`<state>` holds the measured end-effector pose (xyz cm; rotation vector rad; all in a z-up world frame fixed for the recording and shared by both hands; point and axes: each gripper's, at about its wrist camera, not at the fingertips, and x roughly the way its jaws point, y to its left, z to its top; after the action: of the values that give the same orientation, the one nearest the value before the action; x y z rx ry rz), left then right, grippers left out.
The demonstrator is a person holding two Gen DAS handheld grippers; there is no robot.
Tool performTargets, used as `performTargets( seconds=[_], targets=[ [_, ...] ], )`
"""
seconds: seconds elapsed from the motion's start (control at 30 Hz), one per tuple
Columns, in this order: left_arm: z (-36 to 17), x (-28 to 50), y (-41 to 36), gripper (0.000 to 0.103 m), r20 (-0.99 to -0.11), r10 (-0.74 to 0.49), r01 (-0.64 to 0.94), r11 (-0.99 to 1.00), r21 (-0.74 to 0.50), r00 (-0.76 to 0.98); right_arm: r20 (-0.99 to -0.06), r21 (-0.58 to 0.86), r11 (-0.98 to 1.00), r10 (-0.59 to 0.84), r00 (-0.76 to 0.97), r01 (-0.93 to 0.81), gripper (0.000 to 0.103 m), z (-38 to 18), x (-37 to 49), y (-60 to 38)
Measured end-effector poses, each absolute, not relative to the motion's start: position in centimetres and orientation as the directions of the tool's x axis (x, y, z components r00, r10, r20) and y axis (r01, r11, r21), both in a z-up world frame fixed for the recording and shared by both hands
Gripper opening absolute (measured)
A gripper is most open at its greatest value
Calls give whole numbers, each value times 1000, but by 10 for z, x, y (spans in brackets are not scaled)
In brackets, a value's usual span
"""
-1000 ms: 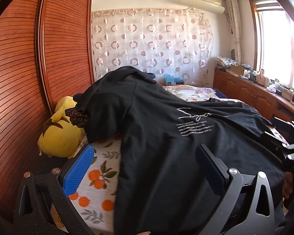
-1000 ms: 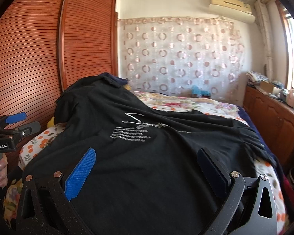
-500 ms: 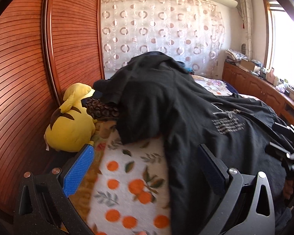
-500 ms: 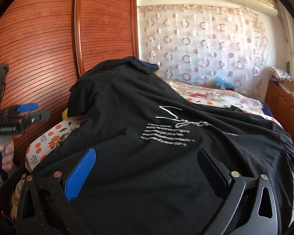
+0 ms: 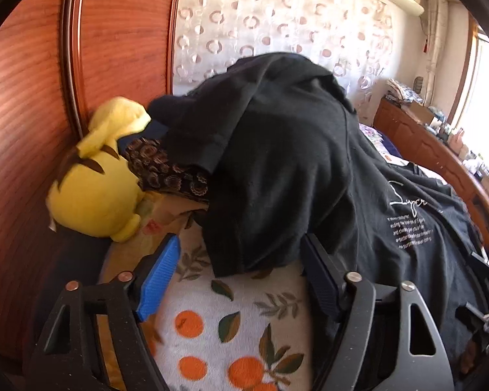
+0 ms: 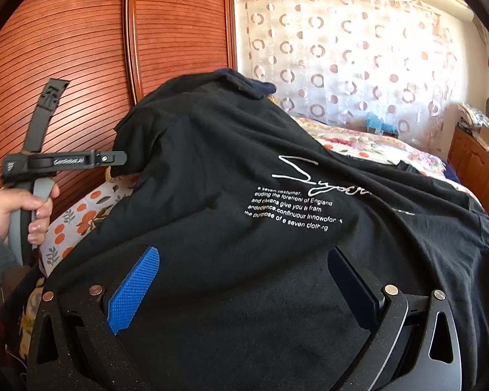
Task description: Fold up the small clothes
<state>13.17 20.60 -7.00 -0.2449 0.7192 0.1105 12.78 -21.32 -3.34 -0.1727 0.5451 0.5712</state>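
— Black tee point(image 6: 231, 215) covers most of the bed; where are its edges?

— Its left side drapes over a heap of clothes, and a sleeve point(image 5: 205, 140) hangs down beside the yellow plush point(image 5: 97, 189). The lower edge on that side ends on the orange-print sheet point(image 5: 231, 312), just ahead of the left gripper point(image 5: 238, 267). White lettering point(image 6: 293, 208) faces up.

— Room to move?

— Bare sheet shows in front of the left tool and along the bed's left side, between the tee and the wooden wardrobe doors point(image 6: 81, 65). The plush and a brown patterned cloth point(image 5: 166, 172) crowd the corner by the doors. A wooden cabinet point(image 5: 433, 153) runs along the bed's far side.

— The tools?

— The left gripper has its jaws spread wide with nothing between them, low over the sheet, pointing at the sleeve. In the right view its handle is gripped by the left hand point(image 6: 19, 208), level, tip touching or just beside the tee's shoulder; I cannot tell which. The right gripper point(image 6: 244, 290) is also wide open, over the tee's middle, fabric filling the gap but not pinched.
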Motion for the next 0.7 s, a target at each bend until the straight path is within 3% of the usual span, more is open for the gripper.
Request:
performTargets(
  seconds=[0.17,0.23,0.4,0.7],
  targets=[
    [-76,139,199,58,-688,-39,-132,972,-195,724,-521,-14,833,466,715,-554,103,-33,123,-209],
    [-77,141,200,41,-689,-44,-129,972,-197,723,-523,-12,832,467,713,-554,103,-31,124,-205],
    [-62,123,192,16,-652,-48,-110,974,-199,757,-518,-10,835,466,717,-550,103,-35,133,-181],
    [-2,111,142,12,-556,-92,16,990,-140,826,-498,-10,842,463,733,-539,103,-36,130,-180]
  ],
)
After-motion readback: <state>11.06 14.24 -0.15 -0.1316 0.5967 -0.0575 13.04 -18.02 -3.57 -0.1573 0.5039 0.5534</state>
